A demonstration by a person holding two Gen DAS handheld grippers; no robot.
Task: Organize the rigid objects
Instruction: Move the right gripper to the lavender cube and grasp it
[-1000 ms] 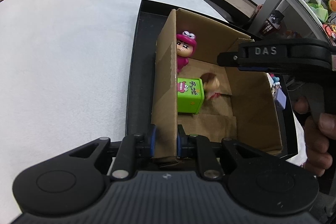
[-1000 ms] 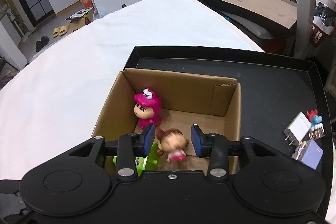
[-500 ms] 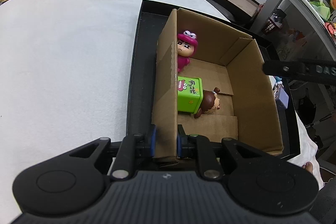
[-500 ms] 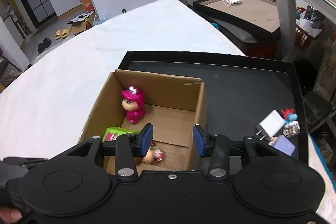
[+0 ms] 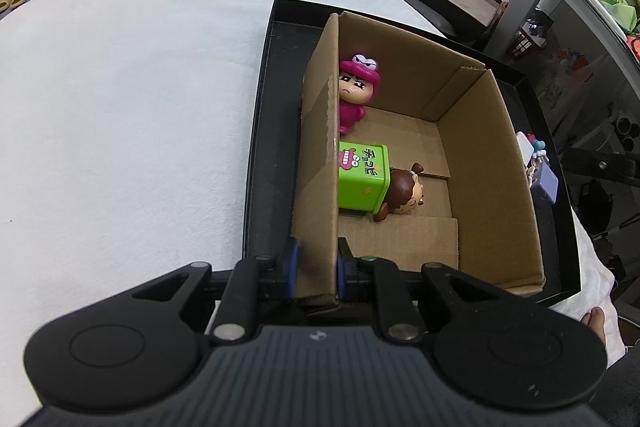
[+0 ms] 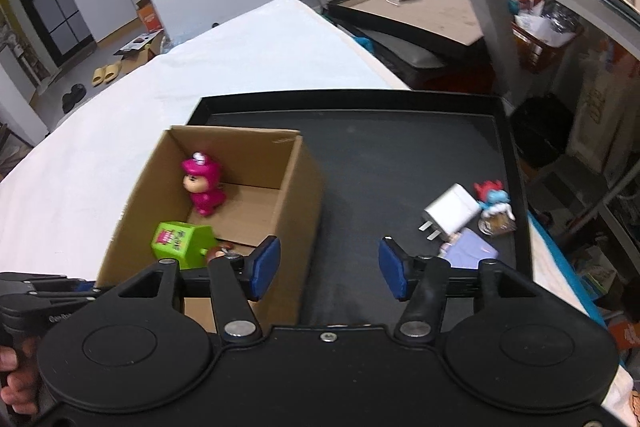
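Left fingers [image 5: 315,269] clamp the box [image 5: 320,163] wall; right fingers [image 6: 326,269] spread over bare tray [image 6: 360,155]. Only right view shows the charger [image 6: 450,213].

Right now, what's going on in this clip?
A person is sorting small items into a cardboard box on a black tray. The left gripper is clamped on the box's near wall, steadying it. Inside are a pink figure, a green tin and a brown-haired doll lying down. The right gripper is open and empty above the tray; a white charger, a blue figure and a lavender item remain outside.
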